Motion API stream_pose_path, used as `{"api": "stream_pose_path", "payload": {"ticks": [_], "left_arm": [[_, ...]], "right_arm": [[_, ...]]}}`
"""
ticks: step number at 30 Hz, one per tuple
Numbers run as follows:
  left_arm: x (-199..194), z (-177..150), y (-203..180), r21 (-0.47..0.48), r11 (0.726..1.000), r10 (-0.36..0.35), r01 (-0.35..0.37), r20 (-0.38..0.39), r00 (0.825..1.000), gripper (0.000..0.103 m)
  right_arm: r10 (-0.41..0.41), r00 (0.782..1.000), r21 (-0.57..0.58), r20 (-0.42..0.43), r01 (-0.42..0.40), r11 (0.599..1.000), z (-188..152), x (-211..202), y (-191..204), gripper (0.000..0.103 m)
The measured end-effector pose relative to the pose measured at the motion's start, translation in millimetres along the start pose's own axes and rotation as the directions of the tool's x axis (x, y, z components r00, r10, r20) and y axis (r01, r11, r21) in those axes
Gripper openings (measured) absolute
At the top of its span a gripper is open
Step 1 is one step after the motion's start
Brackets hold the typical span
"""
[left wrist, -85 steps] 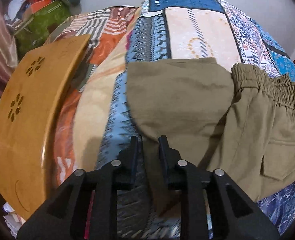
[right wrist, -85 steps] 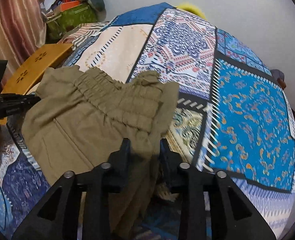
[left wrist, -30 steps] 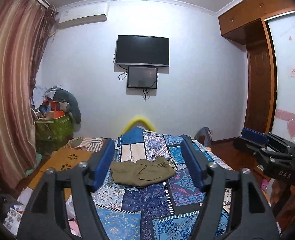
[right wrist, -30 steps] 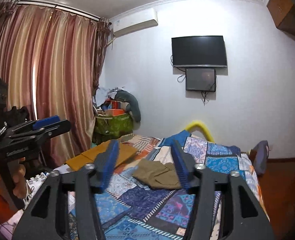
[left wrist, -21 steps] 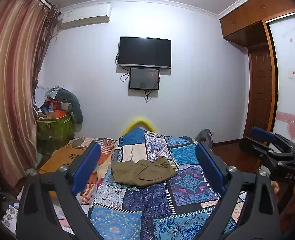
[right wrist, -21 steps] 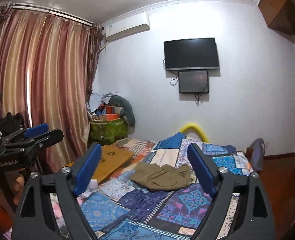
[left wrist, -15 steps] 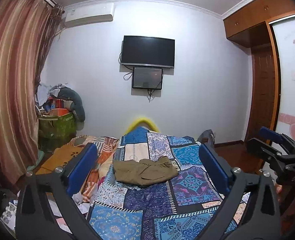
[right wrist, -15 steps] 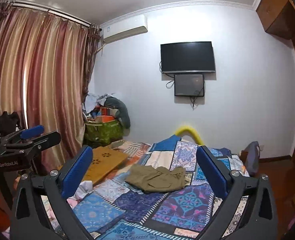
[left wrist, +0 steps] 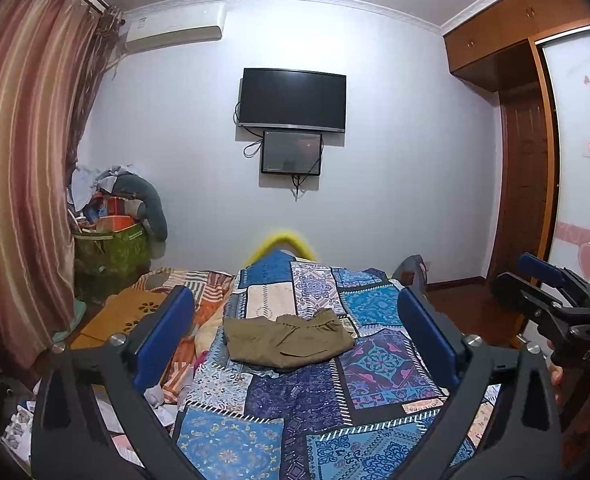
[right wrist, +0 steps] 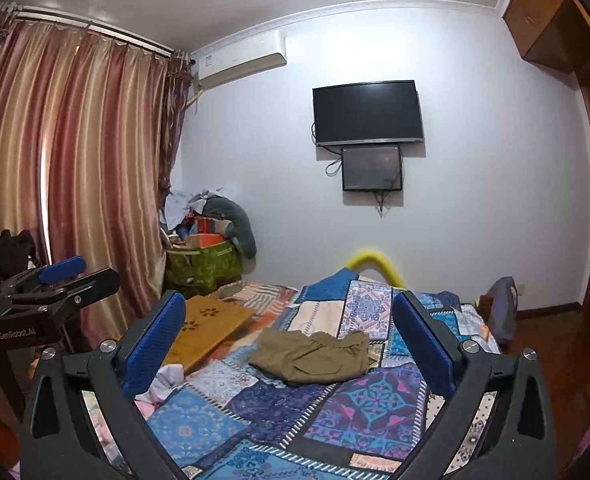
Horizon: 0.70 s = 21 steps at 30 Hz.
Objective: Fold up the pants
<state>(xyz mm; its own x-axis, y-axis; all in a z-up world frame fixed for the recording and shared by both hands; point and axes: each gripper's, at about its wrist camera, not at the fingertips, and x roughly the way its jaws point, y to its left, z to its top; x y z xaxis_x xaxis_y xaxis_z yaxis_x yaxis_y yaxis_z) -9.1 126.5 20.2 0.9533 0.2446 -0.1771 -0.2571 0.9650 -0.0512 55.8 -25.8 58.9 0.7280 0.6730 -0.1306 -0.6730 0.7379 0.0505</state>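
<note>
Left wrist view
- Left gripper [left wrist: 295,336]: jaws stand wide apart after having just been opening, blue pads facing each other, nothing between them; held well back from the bed.
- Pants [left wrist: 289,338]: olive-green, folded into a compact bundle, lying on the patchwork bedspread [left wrist: 383,364] about mid-bed, elastic waistband toward the bed's right edge.
- Right gripper [left wrist: 551,300]: seen from the side at the picture's right margin, apart from the bed; from here I cannot tell its opening.
- Wooden board [left wrist: 131,314]: with flower cut-outs, along the bed's left edge.
- Far wall: television [left wrist: 293,100] with a smaller dark screen [left wrist: 291,153] just below it.

Right wrist view
- Right gripper [right wrist: 289,344]: jaws also wide after opening, holding nothing; pulled back from the bed.
- Pants [right wrist: 313,356]: same folded bundle mid-bed, a flap pocket on its upper face, apart from both tools.
- Left gripper [right wrist: 61,280]: side-on at the picture's left margin, clear of the bed.
- Wooden board [right wrist: 211,326]: on the bed's left edge, near the pants but not touching them.
- Far left corner: green bag [right wrist: 203,266] piled with clothes, beside the curtain [right wrist: 75,160].
</note>
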Motion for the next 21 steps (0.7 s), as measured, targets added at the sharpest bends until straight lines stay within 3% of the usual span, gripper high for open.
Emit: {"api": "stream_pose_path", "payload": {"ticks": [21], "left_arm": [[6.5, -2.8, 1.3, 0.007, 1.000, -0.030, 0.030, -0.021, 0.999, 0.103]], "right_arm": [[-0.017, 1.000, 0.018, -0.013, 0.017, 1.000, 0.2, -2.5, -5.8, 0.103]]}}
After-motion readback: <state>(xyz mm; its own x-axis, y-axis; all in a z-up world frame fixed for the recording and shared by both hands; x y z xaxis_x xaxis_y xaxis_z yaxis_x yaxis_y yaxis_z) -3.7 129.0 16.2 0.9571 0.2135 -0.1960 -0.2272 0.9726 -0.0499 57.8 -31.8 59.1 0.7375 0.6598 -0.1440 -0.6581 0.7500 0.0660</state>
